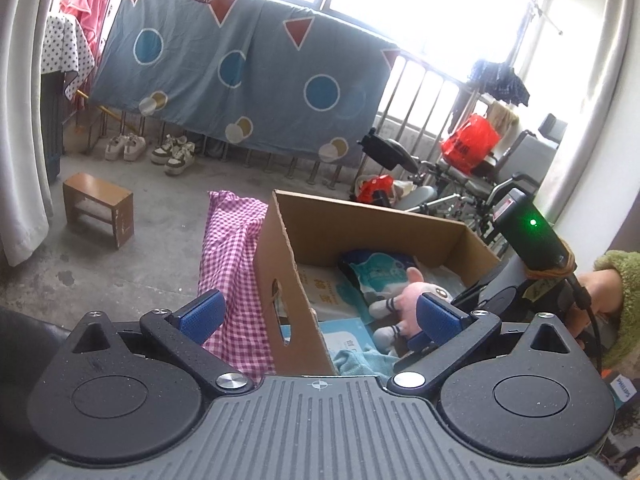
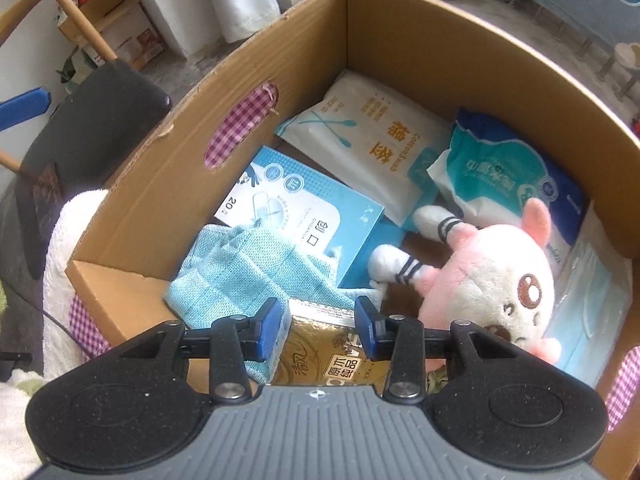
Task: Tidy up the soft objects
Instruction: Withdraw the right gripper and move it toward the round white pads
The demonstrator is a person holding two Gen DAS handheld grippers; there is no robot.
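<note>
Left gripper (image 1: 318,316) wide open, straddling wall of brown cardboard box (image 1: 280,280). Right gripper (image 2: 322,328) partly open over gold tissue pack (image 2: 324,354), gripping nothing. Pink-and-white plush toy (image 2: 492,292) and teal knit cloth (image 2: 248,268) inside box.

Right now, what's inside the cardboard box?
Inside the cardboard box: pink plush toy, teal cloth, cotton swab pack, wet wipes, bandage box, masks, gold pack. Anything beneath them is covered.
</note>
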